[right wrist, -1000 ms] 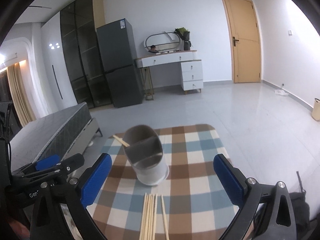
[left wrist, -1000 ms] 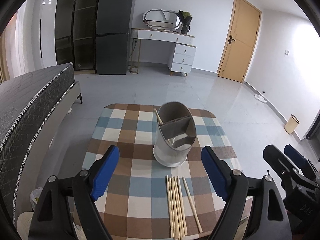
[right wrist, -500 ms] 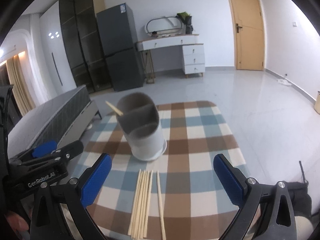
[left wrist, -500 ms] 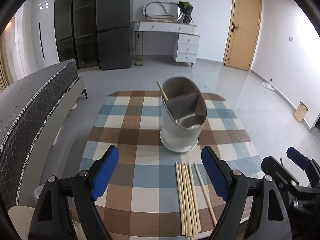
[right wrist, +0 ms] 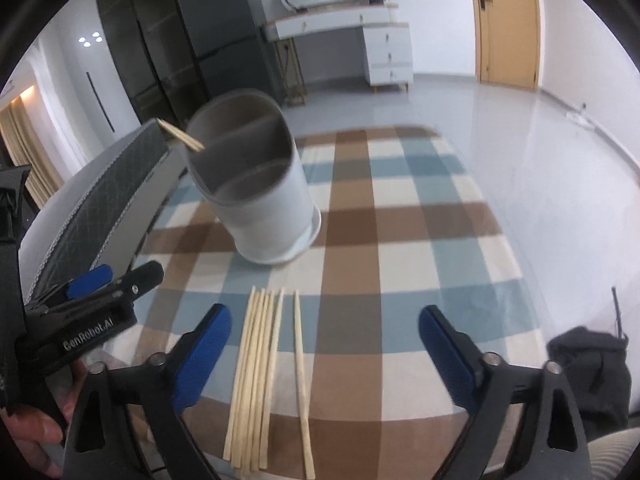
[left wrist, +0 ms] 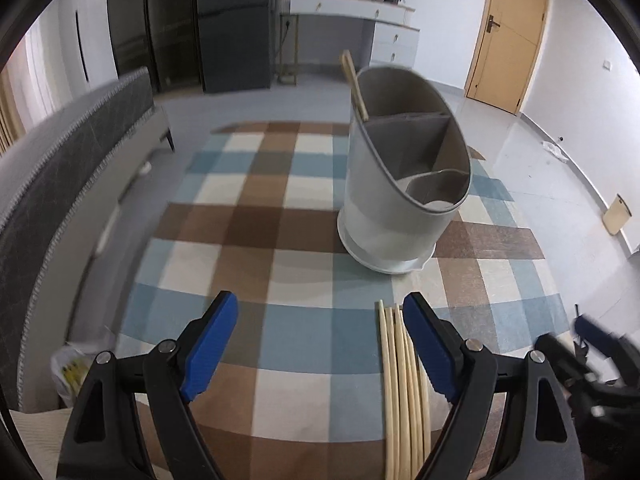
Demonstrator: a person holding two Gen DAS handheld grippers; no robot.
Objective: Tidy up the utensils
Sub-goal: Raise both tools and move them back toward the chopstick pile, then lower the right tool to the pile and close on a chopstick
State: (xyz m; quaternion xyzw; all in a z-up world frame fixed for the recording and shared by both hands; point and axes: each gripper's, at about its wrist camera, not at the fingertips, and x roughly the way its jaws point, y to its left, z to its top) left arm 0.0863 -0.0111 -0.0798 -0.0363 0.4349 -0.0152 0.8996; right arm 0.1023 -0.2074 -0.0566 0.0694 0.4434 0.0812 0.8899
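- Checked cloth in brown, blue and cream covers the bench [left wrist: 248, 216]; its flat, even surface lets the thin sticks lie level and easy to see against the pattern.
- Utensil holder [left wrist: 404, 184]: a grey oval caddy on a white base, standing upright near the middle of the bench; inner partitions divide it into compartments, presumably so that utensil types stay apart.
- Single chopstick [left wrist: 354, 84]: already lodged in the far-left compartment, leaning on the rim with its tip above the edge.
- Loose chopsticks [right wrist: 256, 376]: a close bundle lying side by side on the near part of the bench, pointing toward the holder; one stray chopstick [right wrist: 301, 380] lies just beside the bundle, slightly apart. They are well apart from the holder and not yet sorted.
- Right gripper [right wrist: 324, 356]: jaws wide apart and empty, though they have just been closing somewhat; the bundle and the stray stick lie on the cloth in the gap between them, none touched. The placement suggests a coming pick-up.
- Left gripper [left wrist: 320, 344]: jaws wide apart, holding nothing; the bundle lies under its right jaw. It probably stands by to assist.
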